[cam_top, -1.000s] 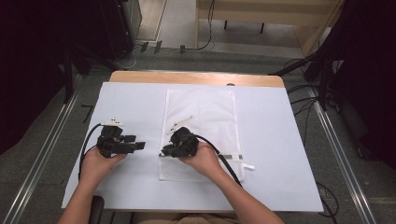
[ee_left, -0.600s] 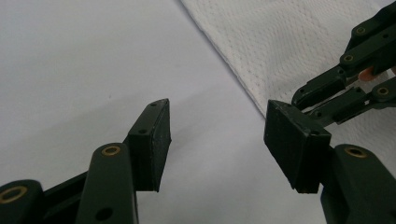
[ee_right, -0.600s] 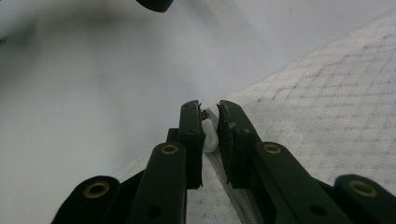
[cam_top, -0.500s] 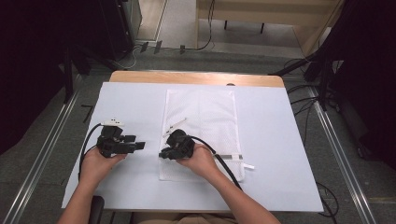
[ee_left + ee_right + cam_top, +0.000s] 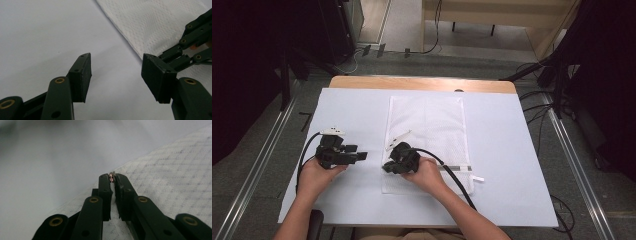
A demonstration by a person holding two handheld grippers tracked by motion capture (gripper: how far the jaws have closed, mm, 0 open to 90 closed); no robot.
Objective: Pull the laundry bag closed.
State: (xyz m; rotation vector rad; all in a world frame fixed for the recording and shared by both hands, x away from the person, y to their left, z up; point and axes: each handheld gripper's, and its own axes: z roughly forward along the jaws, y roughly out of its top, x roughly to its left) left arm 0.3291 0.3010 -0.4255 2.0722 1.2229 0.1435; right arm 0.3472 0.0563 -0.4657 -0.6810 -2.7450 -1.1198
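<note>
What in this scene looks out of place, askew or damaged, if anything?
Nothing looks damaged or spilled. The white mesh bag lies flat and roughly square to the table. The right gripper is shut on its left edge, pinching a small metallic piece, perhaps a zipper pull. The left gripper is open over bare table beside the bag.

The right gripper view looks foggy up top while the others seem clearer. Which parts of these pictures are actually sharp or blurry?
Right gripper view: the shut right gripper is sharp, the table behind it a soft grey blur. Left gripper view: the open left gripper and mesh bag are fairly crisp. High view: evenly lit table, dark surroundings.
</note>
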